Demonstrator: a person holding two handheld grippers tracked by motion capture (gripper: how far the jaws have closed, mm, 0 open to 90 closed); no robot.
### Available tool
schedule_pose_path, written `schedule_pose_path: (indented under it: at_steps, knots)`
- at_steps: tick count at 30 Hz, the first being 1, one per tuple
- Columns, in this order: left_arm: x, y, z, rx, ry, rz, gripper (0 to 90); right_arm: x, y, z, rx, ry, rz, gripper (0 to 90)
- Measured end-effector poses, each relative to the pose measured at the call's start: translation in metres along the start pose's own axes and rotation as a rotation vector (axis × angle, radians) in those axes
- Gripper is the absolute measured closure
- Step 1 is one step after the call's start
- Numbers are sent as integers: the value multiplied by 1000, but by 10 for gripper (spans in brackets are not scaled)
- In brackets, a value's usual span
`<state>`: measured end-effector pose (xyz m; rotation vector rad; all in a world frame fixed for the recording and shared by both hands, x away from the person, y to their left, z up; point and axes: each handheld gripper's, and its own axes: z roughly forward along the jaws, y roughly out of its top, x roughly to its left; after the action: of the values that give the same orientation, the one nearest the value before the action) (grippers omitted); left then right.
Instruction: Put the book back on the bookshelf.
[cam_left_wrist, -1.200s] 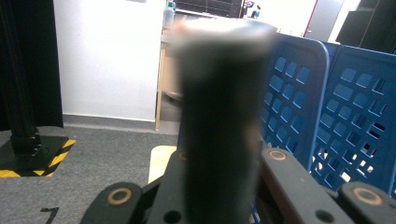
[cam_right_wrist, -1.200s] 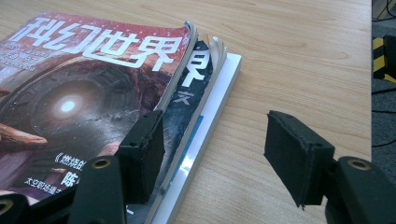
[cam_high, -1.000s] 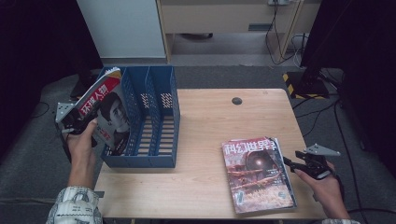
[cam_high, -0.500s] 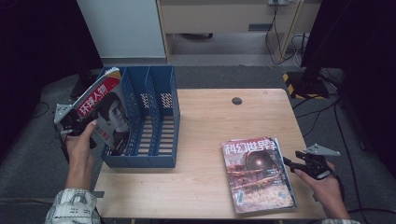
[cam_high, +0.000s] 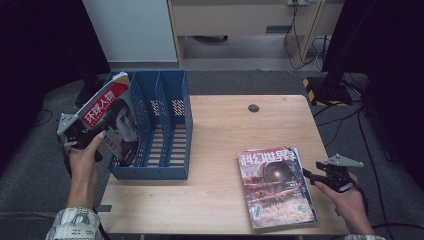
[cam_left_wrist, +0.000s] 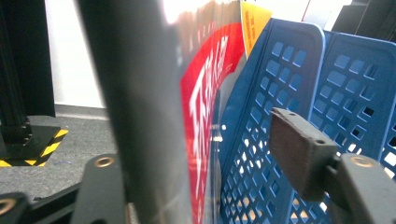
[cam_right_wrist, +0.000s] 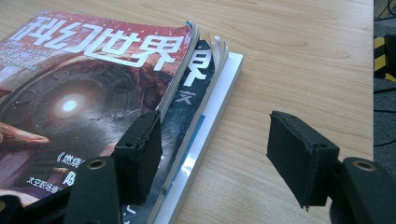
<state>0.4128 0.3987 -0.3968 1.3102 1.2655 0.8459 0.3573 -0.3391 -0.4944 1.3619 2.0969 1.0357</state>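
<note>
My left gripper (cam_high: 82, 134) clamps the red-banner magazine (cam_high: 114, 117), tilted at the left wall of the blue 3-slot file rack (cam_high: 165, 130). My right gripper (cam_right_wrist: 215, 154), jaws spread, hovers at the magazine stack (cam_high: 275, 185) on the table (cam_high: 220, 130).

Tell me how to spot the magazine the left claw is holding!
Find the blue file rack on the table's left side. The magazine stands tilted at its left slot, pinched by the left claw. Its red banner and face cover differ from the space-picture stack lying flat.
</note>
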Motion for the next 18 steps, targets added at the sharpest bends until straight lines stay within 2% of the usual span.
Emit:
schedule_pose_path:
  at_steps: [3,10,18]
  knots:
    - [1,-1,-3,15,-11,-4,279,0,0,0,0,-1,0,355]
    - [1,-10,-15,36,-7,3,229,1,0,1,5,0,-5,353]
    - [-2,-21,-33,36,15,5,221,2,1,2,4,6,-5,339]
